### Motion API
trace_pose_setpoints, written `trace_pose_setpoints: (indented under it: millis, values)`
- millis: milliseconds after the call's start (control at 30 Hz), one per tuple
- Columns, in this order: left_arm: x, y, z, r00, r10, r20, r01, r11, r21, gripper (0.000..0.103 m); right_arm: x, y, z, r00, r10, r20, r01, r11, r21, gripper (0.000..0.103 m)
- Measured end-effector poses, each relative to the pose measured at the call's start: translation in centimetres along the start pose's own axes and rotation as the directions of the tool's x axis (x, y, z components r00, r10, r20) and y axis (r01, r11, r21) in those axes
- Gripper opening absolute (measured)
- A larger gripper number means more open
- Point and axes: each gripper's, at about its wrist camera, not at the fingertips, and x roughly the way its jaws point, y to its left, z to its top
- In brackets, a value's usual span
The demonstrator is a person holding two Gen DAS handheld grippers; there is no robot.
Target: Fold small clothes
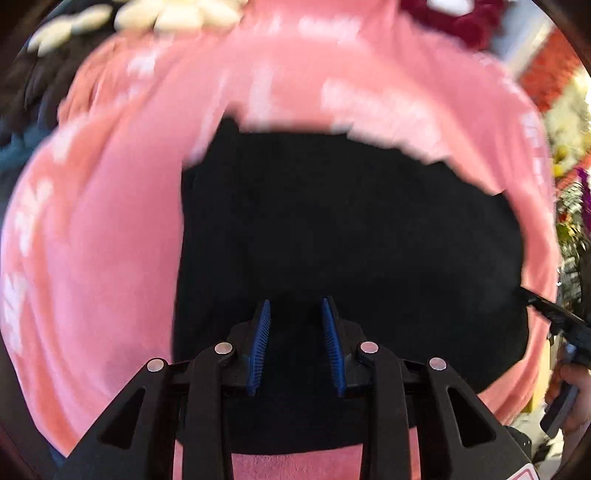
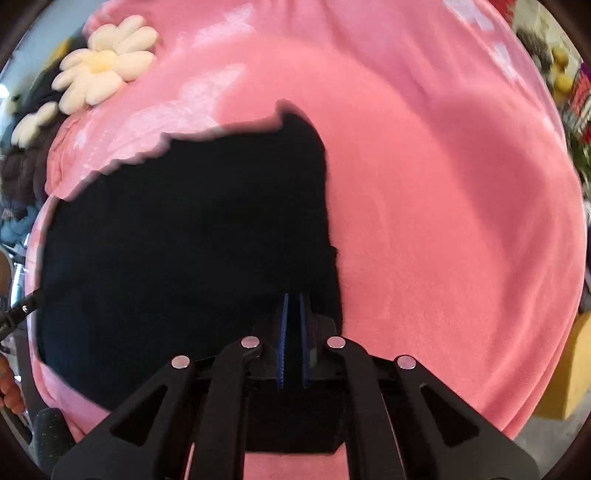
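Pink fuzzy blanket covers almost the whole picture in both views, with pale white shapes printed on it. It looks soft and a bit wrinkly.

On the blanket lies a black piece of clothing. In the left wrist view it fills the middle of the frame and reaches down to the bottom, and its top edge looks jagged and blurry. In the right wrist view the same black cloth fills the middle and the left side, with a small point sticking up at its top right corner.

The left tongs are in the lower middle of their picture, right over the black cloth. Their blue pads stand apart with a gap between them, so they are partly wide. I cannot tell if they touch the cloth.

The right tongs are in the lower middle of their picture, at the right edge of the black cloth. Their blue pads are very close together, with only a thin slit. Dark cloth runs under them, but it is too dark to tell if any cloth is pinched in between.

White puffy flower cushions sit in the upper left of the right wrist view. A dark red fuzzy thing shows at the top right of the left wrist view.
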Motion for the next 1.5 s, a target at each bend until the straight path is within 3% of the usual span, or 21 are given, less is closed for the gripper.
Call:
trace_pose_setpoints:
  millis: [100, 200, 367, 500, 800, 933, 1067, 1233, 1333, 1433, 1467, 1500]
  values:
    - [-0.9, 0.4, -0.9, 0.999, -0.009, 0.041, 0.008, 1.000, 0.013, 0.027, -3.2, 0.7, -0.2, 0.994, 0.026, 0.106, -0.025, 1.000, -0.015, 0.008]
    - [-0.6, 0.2, -1.4, 0.999, 0.013, 0.035, -0.014, 1.000, 0.023, 0.027, 1.0, 0.7, -1.0, 0.998, -0.051, -0.025, 0.050, 0.998, -0.043, 0.008]
    - [-2.3, 0.4, -2.2, 0.997, 0.063, 0.039, -0.064, 0.997, 0.034, 0.033, -2.5, 1.9, -2.2, 0.997, 0.001, 0.083, 0.001, 1.000, -0.022, 0.011]
    - [-3.9, 2.2, -3.7, 0.995, 0.087, 0.044, -0.087, 0.996, 0.011, 0.035, -3.7, 2.7, -5.1, 0.997, -0.001, 0.076, 0.006, 0.998, -0.068, 0.011]
    - [-4.2, 3.0, -6.2, 0.992, 0.127, 0.017, -0.127, 0.992, -0.004, 0.035, -4.2, 3.1, -8.0, 0.999, 0.035, 0.022, -0.034, 0.998, -0.059, 0.011]
    - [-4.0, 3.0, -6.7, 0.992, 0.123, 0.011, -0.123, 0.992, -0.010, 0.035, -0.5, 3.4, -8.7, 0.995, -0.018, -0.103, 0.010, 0.997, -0.079, 0.010]
    - [-3.8, 3.1, -6.9, 0.993, 0.116, -0.001, -0.116, 0.993, -0.016, 0.035, -1.8, 3.5, -7.9, 0.997, -0.002, -0.074, -0.001, 0.999, -0.046, 0.012]
    - [-4.2, 2.4, -6.7, 0.997, 0.074, 0.013, -0.074, 0.997, -0.023, 0.035, -4.6, 6.1, -6.6, 0.995, 0.102, 0.003, -0.101, 0.992, -0.074, 0.012]
    - [-4.0, 0.9, -6.1, 0.999, 0.040, 0.026, -0.040, 0.999, -0.007, 0.041, -3.3, 8.4, -6.2, 0.994, 0.110, -0.017, -0.112, 0.985, -0.129, 0.012]
    - [-1.8, 0.0, -6.3, 0.997, 0.080, -0.018, -0.079, 0.996, 0.030, 0.044, 0.5, 9.2, -8.1, 0.988, 0.075, -0.134, -0.098, 0.981, -0.169, 0.013]
    - [-1.4, 0.1, -6.6, 0.995, 0.095, -0.030, -0.094, 0.995, 0.035, 0.044, 0.1, 9.2, -8.6, 0.992, 0.080, -0.094, -0.097, 0.977, -0.188, 0.013]
    - [-1.3, 0.2, -6.9, 0.994, 0.101, -0.034, -0.100, 0.994, 0.042, 0.044, -0.3, 9.3, -9.0, 0.992, 0.070, -0.106, -0.091, 0.974, -0.209, 0.013]
